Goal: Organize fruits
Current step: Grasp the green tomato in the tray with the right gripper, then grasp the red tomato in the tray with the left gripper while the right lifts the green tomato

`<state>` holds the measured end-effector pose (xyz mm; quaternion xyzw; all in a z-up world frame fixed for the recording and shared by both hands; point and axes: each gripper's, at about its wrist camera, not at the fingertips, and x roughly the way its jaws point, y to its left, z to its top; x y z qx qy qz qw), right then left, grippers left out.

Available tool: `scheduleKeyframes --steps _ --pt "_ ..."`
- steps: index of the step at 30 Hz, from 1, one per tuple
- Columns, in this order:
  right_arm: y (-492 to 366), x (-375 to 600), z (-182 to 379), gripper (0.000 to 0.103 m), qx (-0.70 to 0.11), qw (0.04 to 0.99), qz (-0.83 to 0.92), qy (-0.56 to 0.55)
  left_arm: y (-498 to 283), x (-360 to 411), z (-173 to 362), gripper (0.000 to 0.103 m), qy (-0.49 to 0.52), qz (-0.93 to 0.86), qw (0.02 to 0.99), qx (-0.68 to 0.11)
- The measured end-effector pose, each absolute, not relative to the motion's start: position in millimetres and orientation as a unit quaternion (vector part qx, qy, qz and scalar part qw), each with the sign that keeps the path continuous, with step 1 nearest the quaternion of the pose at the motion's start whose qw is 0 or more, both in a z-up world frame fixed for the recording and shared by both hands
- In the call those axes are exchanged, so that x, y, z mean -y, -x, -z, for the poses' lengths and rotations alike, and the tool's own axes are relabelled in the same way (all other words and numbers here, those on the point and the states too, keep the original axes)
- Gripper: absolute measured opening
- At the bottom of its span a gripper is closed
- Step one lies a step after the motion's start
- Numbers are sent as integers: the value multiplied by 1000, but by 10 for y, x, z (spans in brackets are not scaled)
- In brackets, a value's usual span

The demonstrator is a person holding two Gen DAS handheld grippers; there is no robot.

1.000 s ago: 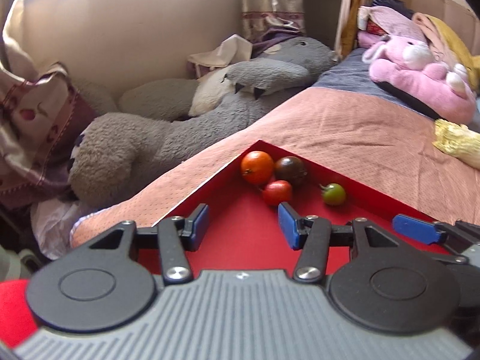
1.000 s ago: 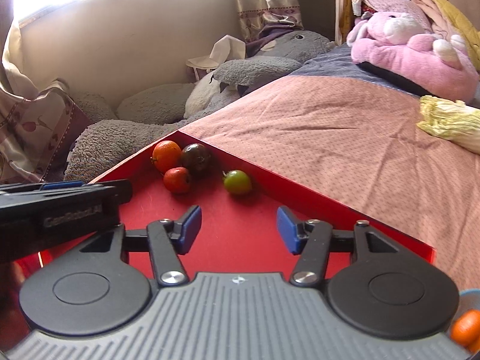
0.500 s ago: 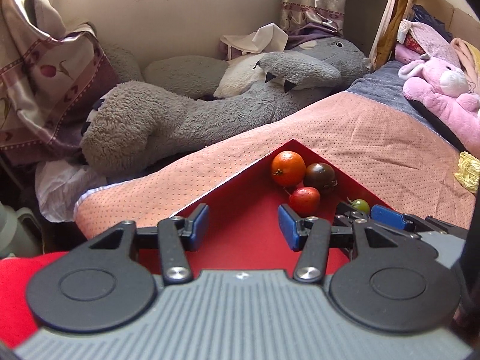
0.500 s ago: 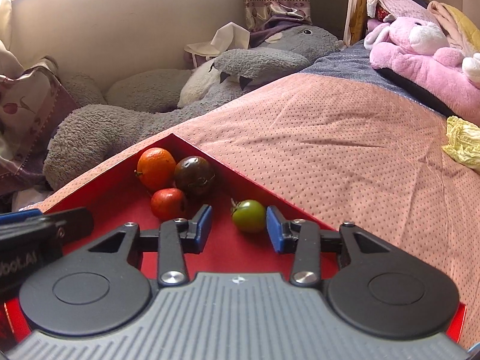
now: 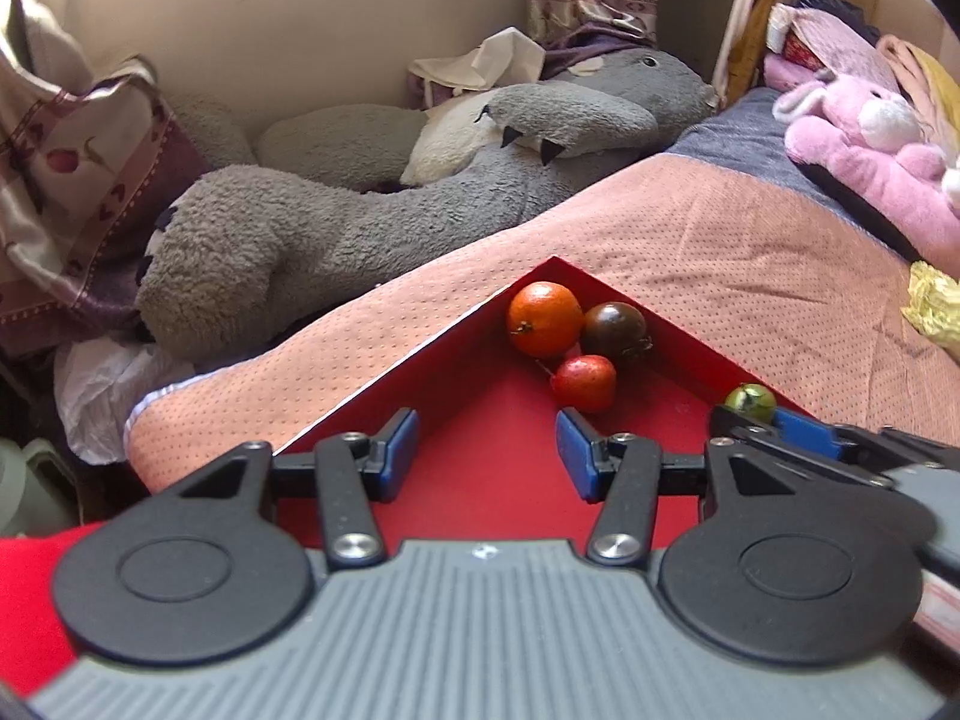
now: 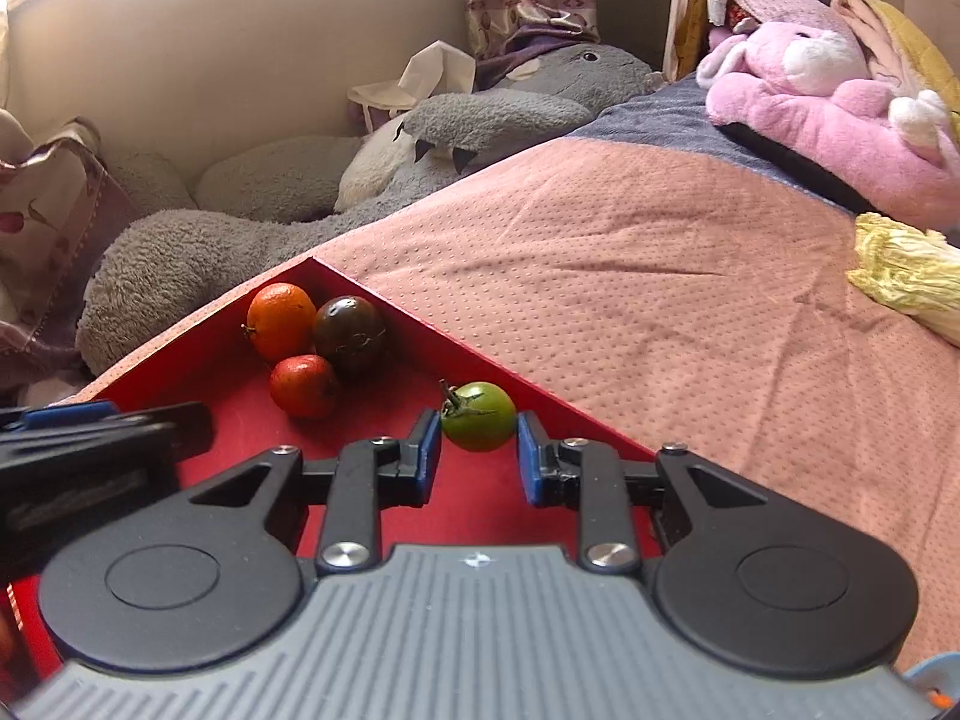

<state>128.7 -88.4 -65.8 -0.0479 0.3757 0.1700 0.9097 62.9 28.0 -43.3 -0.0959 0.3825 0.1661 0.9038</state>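
Grey plush toy (image 5: 372, 222) — pink plush rabbit (image 6: 822, 96) on bedspread (image 6: 690, 324)

Glossy green tomato (image 6: 478, 417), matt red tray (image 6: 240, 354), dimpled pink cloth bedspread (image 6: 660, 300), fuzzy grey plush toy (image 6: 180, 252).

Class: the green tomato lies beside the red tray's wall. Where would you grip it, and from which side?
Grip the green tomato across its round middle, coming from the open tray floor, angled down. The wall behind blocks the far side, and the stem points up-left, clear of the pads. The right gripper has just closed on it this way.
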Motion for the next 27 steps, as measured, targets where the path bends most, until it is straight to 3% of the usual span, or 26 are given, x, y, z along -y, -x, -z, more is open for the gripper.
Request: scheduleKeyframes --steps 16,27 --pt "-582 1411 517 32 -396 902 -171 -6 -1152 -109 711 56 35 -139 885 -442" --pt "-493 1414 451 32 -395 902 -176 -6 -1287 -85 720 51 6 -119 889 -441"
